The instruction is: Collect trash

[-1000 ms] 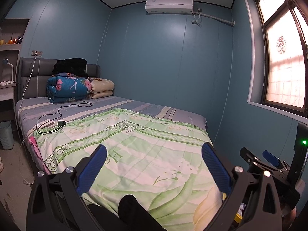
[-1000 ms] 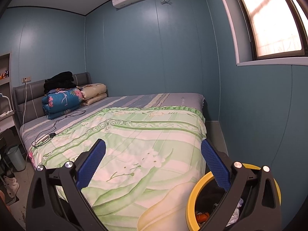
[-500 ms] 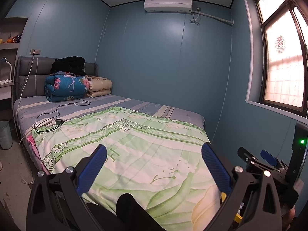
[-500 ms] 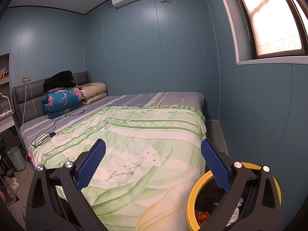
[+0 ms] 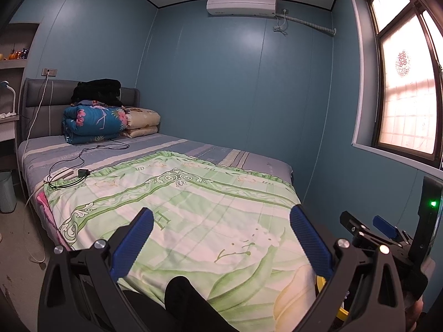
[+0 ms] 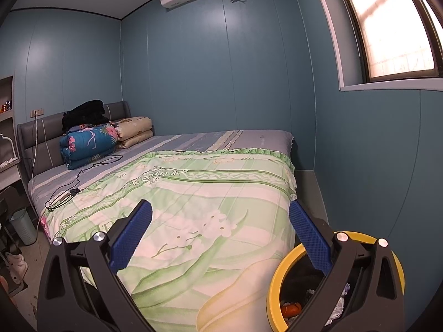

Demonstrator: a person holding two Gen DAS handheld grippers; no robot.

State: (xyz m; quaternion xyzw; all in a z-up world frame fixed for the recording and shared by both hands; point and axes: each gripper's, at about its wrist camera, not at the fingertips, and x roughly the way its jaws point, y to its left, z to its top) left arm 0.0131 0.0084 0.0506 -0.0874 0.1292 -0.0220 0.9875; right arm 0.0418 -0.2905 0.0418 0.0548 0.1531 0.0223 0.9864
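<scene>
A yellow-rimmed trash bin [image 6: 278, 276] stands on the floor at the bed's near right corner, with orange and white scraps [image 6: 290, 308] inside. My right gripper [image 6: 220, 229] is open and empty, held above the bed's foot, its right finger over the bin's rim. My left gripper [image 5: 220, 233] is open and empty, over the green floral quilt [image 5: 193, 207]. A sliver of the bin's yellow rim [image 5: 321, 279] shows in the left wrist view. The right gripper [image 5: 371, 228] also shows at the left wrist view's right edge. No loose trash shows on the bed.
The bed [image 6: 243, 138] fills the room's middle, with folded blankets [image 5: 94, 123] and black clothes at the headboard. A charger and cables [image 5: 80, 173] lie on the sheet. A pale bin [image 5: 6, 193] stands left of the bed. Blue walls close the right side.
Both views have shifted slightly; the left gripper has tilted up a little. Both grippers stay open and empty.
</scene>
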